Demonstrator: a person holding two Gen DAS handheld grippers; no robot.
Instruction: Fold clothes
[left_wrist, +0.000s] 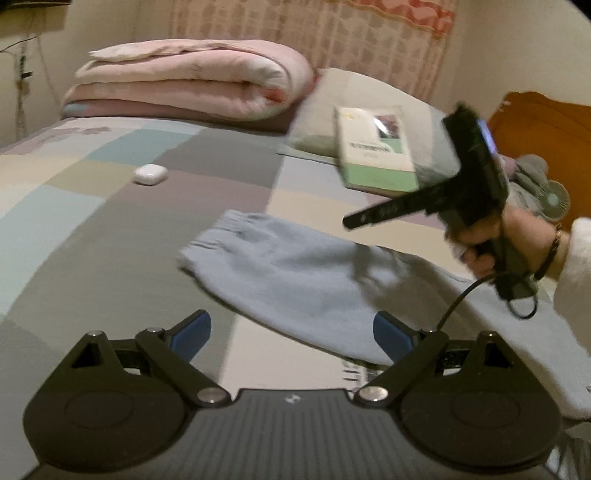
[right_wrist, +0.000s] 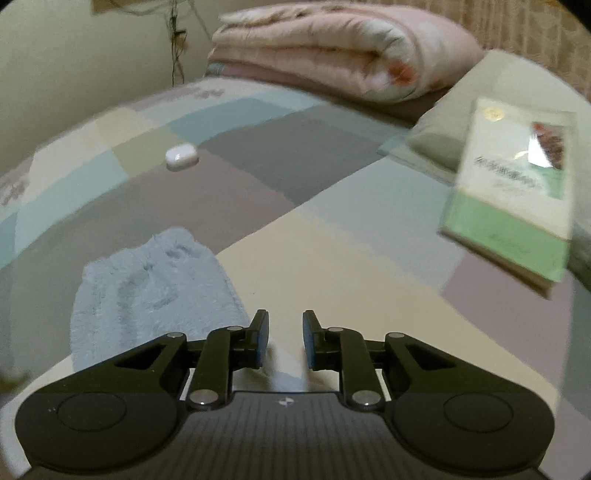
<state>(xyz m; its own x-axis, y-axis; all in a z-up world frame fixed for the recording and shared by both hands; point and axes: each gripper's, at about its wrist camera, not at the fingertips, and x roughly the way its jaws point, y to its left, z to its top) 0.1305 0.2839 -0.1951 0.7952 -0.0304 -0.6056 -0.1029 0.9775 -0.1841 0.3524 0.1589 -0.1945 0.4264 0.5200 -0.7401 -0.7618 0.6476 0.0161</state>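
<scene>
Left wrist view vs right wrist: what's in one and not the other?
Only the left wrist view shows the person's hand holding the right gripper above the garment, its cable, a small fan and the wooden headboard. It also shows the left gripper, wide open.

Only the right wrist view shows the right gripper from behind, jaws narrowly apart, holding nothing.

Both show the light blue garment on the patchwork bed cover, the white earbud case, the book and the folded pink quilt.
</scene>
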